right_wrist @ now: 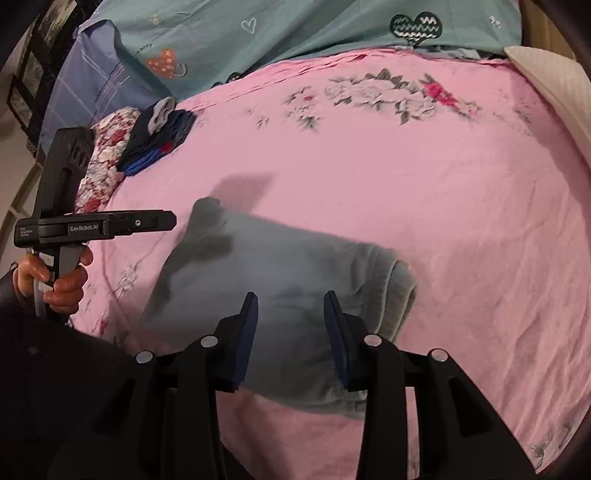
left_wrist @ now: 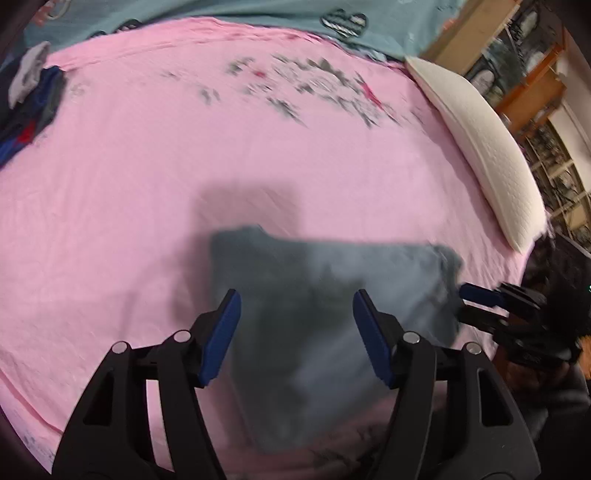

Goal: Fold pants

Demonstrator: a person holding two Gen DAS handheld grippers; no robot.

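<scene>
The grey pants (left_wrist: 325, 314) lie folded into a compact rectangle on the pink bedsheet (left_wrist: 147, 166), blurred in the left wrist view. In the right wrist view the pants (right_wrist: 288, 280) show a ribbed waistband at their right end. My left gripper (left_wrist: 295, 306) is open and empty, hovering above the pants. My right gripper (right_wrist: 290, 310) is open and empty, also above the pants. The right gripper also shows in the left wrist view (left_wrist: 480, 299) at the pants' right edge. The left gripper shows in the right wrist view (right_wrist: 110, 223), left of the pants.
A pile of folded dark blue clothes (right_wrist: 159, 136) sits at the far left of the bed. A white pillow (left_wrist: 487, 147) lies along the right edge. A teal quilt (right_wrist: 295, 29) lies at the far end, with a floral pillow (right_wrist: 107, 158) on the left.
</scene>
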